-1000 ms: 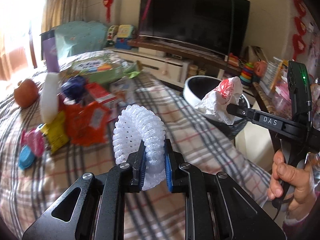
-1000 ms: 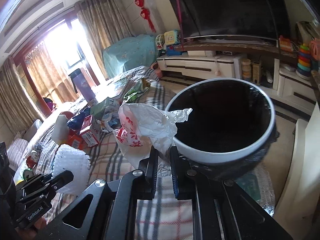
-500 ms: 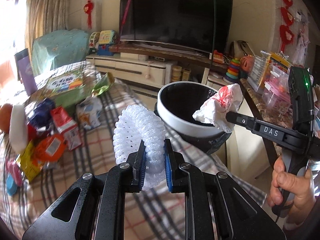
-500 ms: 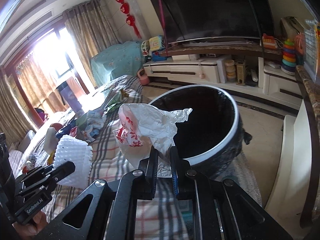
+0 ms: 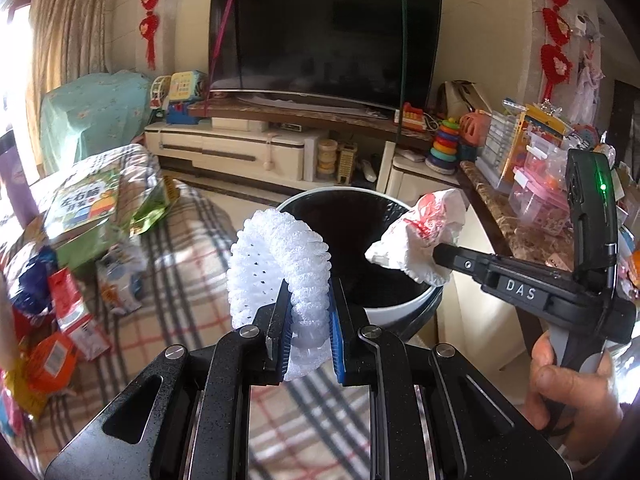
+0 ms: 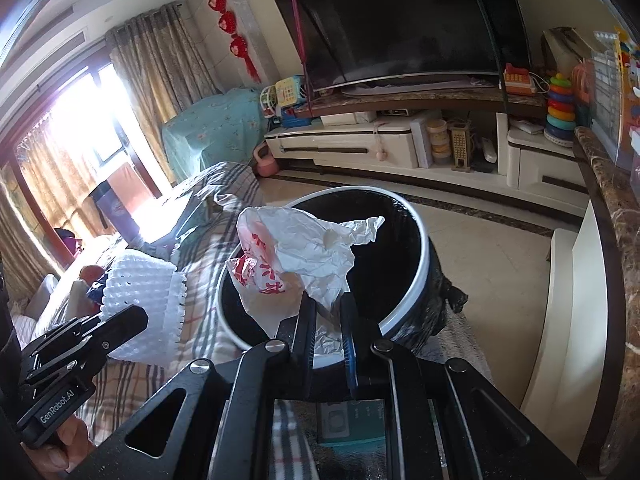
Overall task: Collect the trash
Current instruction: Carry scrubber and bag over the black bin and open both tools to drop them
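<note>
My left gripper is shut on a white foam fruit net, held just before the near rim of the bin. It also shows in the right wrist view. My right gripper is shut on a crumpled white plastic bag with red print, held over the near edge of the bin; the bag shows in the left wrist view above the bin's right rim. The bin is round, white-rimmed, lined with a black bag.
A plaid-covered surface at left holds several snack wrappers and cartons and a green box. A TV and low cabinet stand behind. A marble-topped counter with toys runs along the right.
Both grippers have moved toward the bin with their loads. The bin is now closer and directly behind the foam net; the plastic bag is now over the bin's opening.
</note>
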Available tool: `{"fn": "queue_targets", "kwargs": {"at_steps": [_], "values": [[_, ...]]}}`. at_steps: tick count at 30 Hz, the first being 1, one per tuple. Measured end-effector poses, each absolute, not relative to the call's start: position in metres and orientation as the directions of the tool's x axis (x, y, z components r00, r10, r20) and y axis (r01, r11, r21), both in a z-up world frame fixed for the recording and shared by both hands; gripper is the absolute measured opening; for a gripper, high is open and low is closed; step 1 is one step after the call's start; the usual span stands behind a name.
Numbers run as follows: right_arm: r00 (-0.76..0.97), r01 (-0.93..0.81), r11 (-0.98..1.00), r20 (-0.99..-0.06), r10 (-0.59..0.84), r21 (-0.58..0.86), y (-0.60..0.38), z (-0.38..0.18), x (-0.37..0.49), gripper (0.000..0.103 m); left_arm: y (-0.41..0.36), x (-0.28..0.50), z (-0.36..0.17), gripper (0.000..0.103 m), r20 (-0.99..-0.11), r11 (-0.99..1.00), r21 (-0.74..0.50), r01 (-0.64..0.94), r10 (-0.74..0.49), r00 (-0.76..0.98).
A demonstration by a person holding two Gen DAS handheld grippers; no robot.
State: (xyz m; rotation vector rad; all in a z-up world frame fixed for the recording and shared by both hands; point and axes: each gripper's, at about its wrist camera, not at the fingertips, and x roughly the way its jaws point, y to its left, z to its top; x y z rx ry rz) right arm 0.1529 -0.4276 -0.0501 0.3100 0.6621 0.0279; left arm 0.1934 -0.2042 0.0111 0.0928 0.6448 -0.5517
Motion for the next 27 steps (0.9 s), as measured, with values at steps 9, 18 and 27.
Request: {"fn": "queue_targets", "kwargs": {"at_steps": [9,18,27], "values": [[0.785,0.097,0.953,-0.611,0.104,0.287,-0.440,-0.051,0.164,0.012,-0.232,0.212,0.009,0.015,-0.597,0.838,-0.090,0.539,-0.479,0.644],[0.769,0.099,0.962,-0.633,0.089,0.256,-0.441,-0.054,0.177,0.012,-0.251,0.235,0.000,0.015,-0.626,0.827,-0.121,0.549,-0.493,0.604],[0.765,0.128,0.956,-0.640,0.073,0.263,-0.447,-0.057,0.182,0.043,-0.252,0.242,-0.006,0.065,-0.638,0.842,-0.132,0.524,-0.477,0.605]]}}
